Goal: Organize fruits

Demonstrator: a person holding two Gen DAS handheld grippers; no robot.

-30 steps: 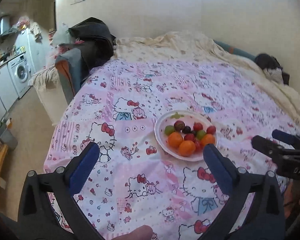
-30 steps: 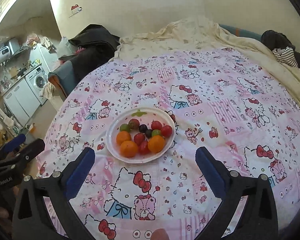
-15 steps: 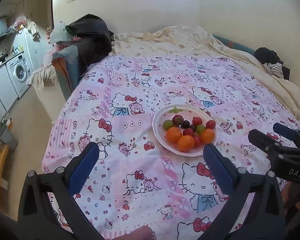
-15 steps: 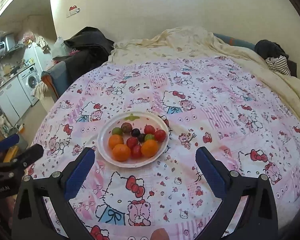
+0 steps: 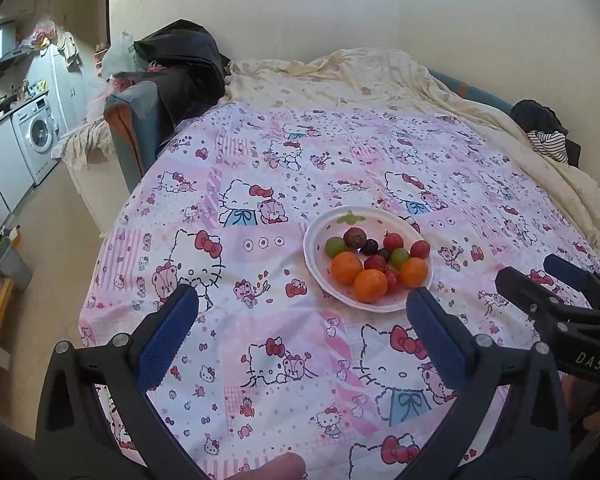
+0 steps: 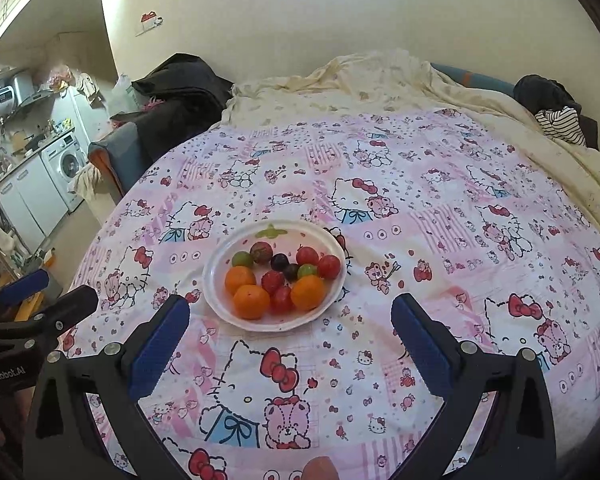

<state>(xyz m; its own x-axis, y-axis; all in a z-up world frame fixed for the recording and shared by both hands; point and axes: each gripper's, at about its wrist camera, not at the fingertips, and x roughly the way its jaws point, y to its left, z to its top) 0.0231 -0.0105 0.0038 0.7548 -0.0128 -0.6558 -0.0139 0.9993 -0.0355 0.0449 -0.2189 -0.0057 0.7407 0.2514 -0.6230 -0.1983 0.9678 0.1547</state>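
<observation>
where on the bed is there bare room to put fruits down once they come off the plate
The pink sheet lies bare right of the white plate, up to the cream blanket. It is also bare left of the plate, and in front, toward both open claws. The plate itself is crowded: oranges, red and green fruits packed together.

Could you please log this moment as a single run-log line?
left tongs: open, empty | right tongs: open, empty | fruits: all on plate | plate: on bedspread
</observation>
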